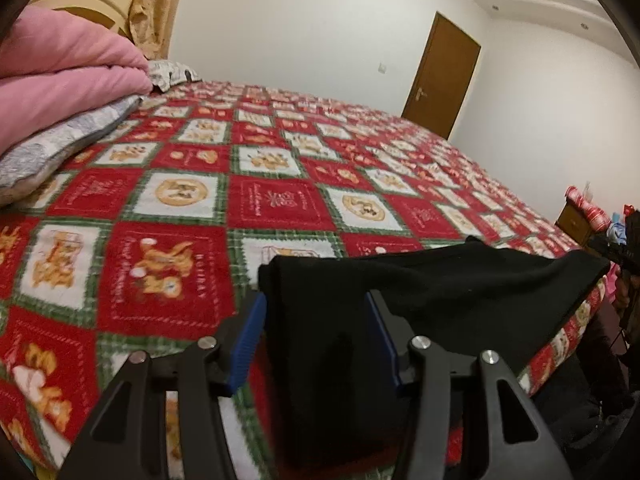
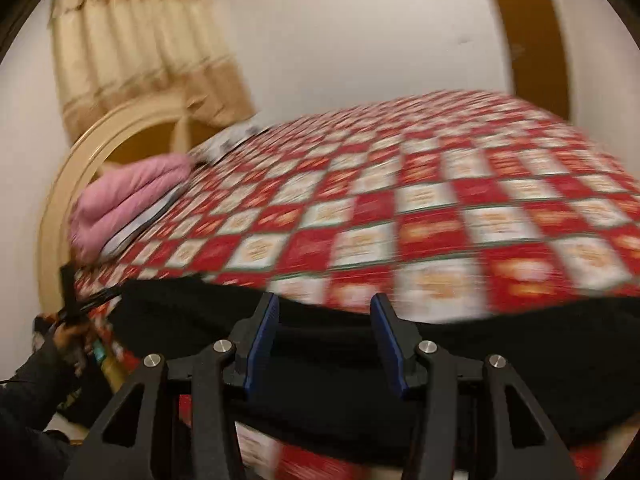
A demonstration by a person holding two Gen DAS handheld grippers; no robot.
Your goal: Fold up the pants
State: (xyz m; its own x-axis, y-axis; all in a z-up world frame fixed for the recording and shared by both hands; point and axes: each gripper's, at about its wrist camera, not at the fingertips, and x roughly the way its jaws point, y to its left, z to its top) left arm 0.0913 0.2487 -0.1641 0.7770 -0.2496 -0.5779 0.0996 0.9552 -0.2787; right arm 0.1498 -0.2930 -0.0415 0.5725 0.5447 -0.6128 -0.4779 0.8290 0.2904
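The black pants (image 1: 460, 280) lie along the near edge of the bed, on the red and white checked bedspread (image 1: 256, 200). My left gripper (image 1: 316, 308) is open, its blue-padded jaws either side of the pants' left end. In the right wrist view, which is blurred, the pants (image 2: 320, 352) stretch across the bed's edge, and my right gripper (image 2: 324, 312) is open over their upper edge. The right gripper also shows in the left wrist view (image 1: 624, 248) at the far right, beyond the pants' other end.
A folded pink blanket (image 1: 68, 76) on a grey pillow (image 1: 60, 140) sits at the head of the bed. A brown door (image 1: 440, 76) stands behind the bed. A bedside table (image 1: 576, 220) with red items is at the right. A curtain (image 2: 140, 52) hangs behind the headboard.
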